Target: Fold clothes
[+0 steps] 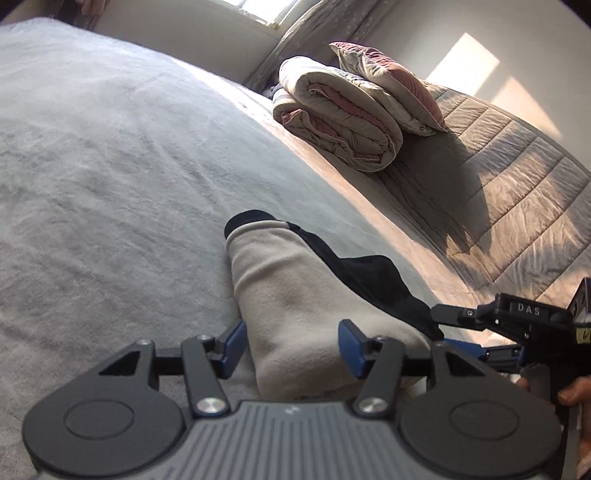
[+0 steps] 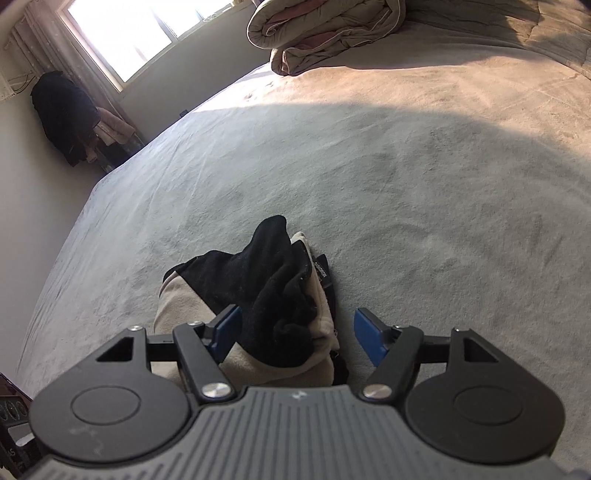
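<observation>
A beige and black fleece garment (image 1: pixel 295 295) lies bunched on the grey bed cover (image 1: pixel 110 166). My left gripper (image 1: pixel 293 345) is open, its blue pads either side of the beige part, just above it. The right gripper shows at the right edge of the left wrist view (image 1: pixel 461 332), low by the garment's black edge. In the right wrist view the same garment (image 2: pixel 273 295) lies crumpled, black over beige, and my right gripper (image 2: pixel 299 339) is open with the cloth between its pads, nearer the left pad.
A folded beige and pink duvet (image 1: pixel 340 114) with a pillow (image 1: pixel 388 85) on it sits at the far side of the bed; it also shows in the right wrist view (image 2: pixel 325 33). A quilted cover (image 1: pixel 517 192) lies right. Dark clothes (image 2: pixel 62 118) hang by the window.
</observation>
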Motion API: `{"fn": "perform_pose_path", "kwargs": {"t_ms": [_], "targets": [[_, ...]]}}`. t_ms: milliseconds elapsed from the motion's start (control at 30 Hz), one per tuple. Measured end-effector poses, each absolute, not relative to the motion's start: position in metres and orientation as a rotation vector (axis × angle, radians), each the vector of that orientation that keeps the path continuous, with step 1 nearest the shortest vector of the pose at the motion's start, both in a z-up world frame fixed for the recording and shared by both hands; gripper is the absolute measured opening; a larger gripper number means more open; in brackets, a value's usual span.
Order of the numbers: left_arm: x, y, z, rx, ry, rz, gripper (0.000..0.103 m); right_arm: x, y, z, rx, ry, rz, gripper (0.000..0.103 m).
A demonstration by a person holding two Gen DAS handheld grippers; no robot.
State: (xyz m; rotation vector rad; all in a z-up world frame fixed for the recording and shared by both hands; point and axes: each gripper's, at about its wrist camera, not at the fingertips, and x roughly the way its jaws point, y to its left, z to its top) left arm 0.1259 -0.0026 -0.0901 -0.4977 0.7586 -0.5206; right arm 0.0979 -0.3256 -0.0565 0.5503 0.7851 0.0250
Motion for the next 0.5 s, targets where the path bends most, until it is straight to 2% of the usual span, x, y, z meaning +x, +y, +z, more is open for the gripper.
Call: {"fn": "perform_pose_path", "kwargs": {"t_ms": [233, 500], "targets": [[0.161, 0.020, -0.128, -0.827, 0.934, -0.535, 0.058, 0.114, -0.354, -0.078, 0.748, 0.858, 0.090, 0.073], [0.170, -0.008, -0.129, -0.813, 0.960, -0.570, 0.058, 0.127, -0.381, -0.133, 1.073, 0.875, 0.228, 0.073]]}}
